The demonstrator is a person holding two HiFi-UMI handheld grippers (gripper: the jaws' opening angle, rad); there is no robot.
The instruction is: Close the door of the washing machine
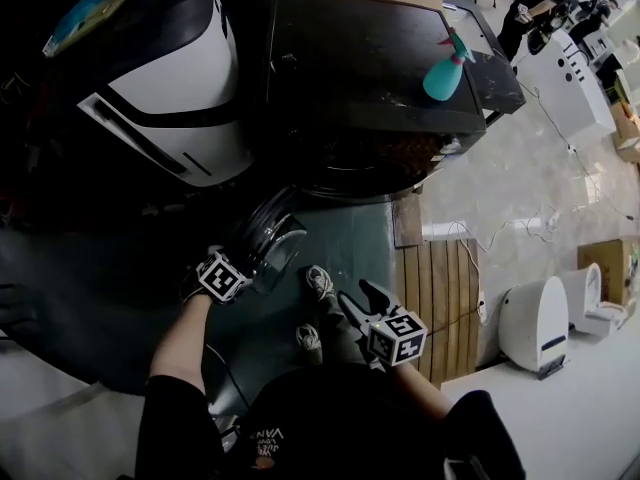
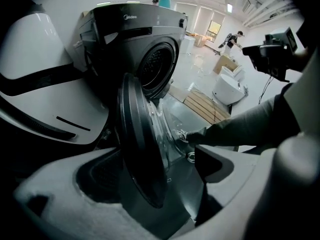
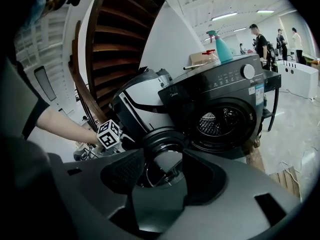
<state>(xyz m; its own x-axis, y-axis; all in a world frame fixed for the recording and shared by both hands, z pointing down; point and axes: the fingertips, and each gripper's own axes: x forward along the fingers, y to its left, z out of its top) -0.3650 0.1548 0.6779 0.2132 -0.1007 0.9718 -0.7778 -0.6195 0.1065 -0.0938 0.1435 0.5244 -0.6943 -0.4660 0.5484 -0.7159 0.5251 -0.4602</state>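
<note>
Midea lettering is read on the dark grey front-loading washing machine, a teal spray bottle perched on top. Its round glass door is seen hanging open, edge-on between the wide-parted jaws of the left gripper; the right gripper is held spread and empty, facing that door.

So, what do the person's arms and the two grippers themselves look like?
The left gripper and right gripper are grey moulded plastic, with broad fingers hollowed dark on the inner side. Each carries a white cube with black square markers. The person wears a black short-sleeved top; the forearms are bare.
</note>
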